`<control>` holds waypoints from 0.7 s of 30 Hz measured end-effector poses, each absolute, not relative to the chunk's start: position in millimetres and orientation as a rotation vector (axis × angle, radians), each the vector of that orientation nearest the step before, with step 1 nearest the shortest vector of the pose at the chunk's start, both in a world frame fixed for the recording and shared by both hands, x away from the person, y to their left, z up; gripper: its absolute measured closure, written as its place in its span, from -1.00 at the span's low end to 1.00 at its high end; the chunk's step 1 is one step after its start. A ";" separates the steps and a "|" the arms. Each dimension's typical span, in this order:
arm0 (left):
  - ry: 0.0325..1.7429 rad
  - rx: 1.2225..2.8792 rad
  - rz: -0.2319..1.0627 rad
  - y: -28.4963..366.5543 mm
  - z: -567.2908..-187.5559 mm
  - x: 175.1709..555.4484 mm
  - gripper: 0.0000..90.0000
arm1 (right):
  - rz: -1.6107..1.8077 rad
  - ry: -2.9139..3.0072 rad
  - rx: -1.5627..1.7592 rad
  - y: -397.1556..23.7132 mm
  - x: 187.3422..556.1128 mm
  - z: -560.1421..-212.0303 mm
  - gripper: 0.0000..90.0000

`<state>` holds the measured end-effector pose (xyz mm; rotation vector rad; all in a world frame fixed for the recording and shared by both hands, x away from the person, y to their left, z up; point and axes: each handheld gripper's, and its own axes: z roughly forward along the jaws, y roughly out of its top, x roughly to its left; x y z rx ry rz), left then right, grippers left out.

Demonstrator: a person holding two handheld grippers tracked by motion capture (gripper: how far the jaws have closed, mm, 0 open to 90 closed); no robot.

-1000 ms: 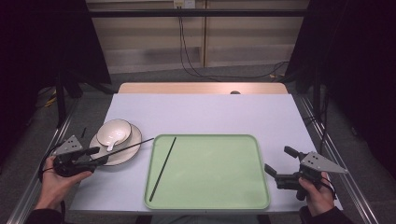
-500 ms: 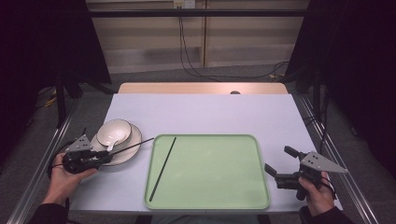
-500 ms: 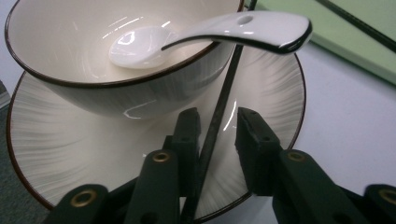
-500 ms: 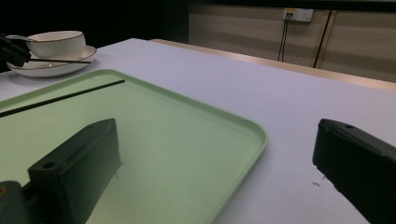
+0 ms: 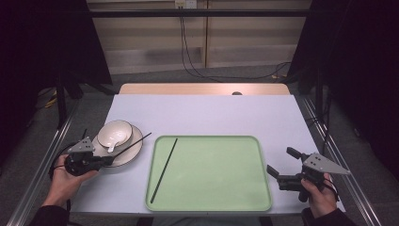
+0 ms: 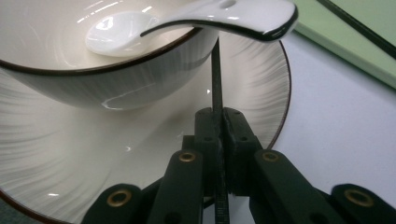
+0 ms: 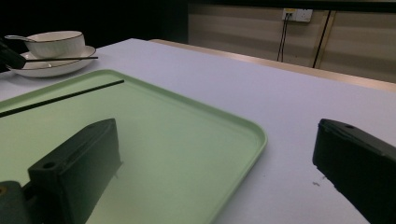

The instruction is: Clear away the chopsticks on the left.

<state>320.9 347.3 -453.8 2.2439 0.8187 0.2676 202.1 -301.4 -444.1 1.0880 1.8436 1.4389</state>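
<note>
While lying across the plate, thin black chopstick, clenched by left tool.

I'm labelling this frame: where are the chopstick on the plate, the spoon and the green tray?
chopstick on the plate (image 6: pixel 215 74), left gripper view, shaft above the fingers.
spoon (image 6: pixel 116 32), left gripper view, its scoop inside the bowl.
green tray (image 5: pixel 211 137), high view, far rim.
</note>
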 end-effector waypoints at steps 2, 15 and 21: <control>0.827 2.238 0.253 347.4 -453.2 320.2 0.90 | 1.438 1.844 1.089 -301.4 202.1 -444.1 -0.99; 0.855 2.172 0.207 337.2 -439.4 310.7 0.91 | 1.427 1.853 1.076 -301.1 202.3 -444.5 -0.99; 0.856 2.139 0.200 332.3 -433.1 305.8 0.91 | 1.430 1.850 1.080 -301.5 202.2 -444.3 -0.99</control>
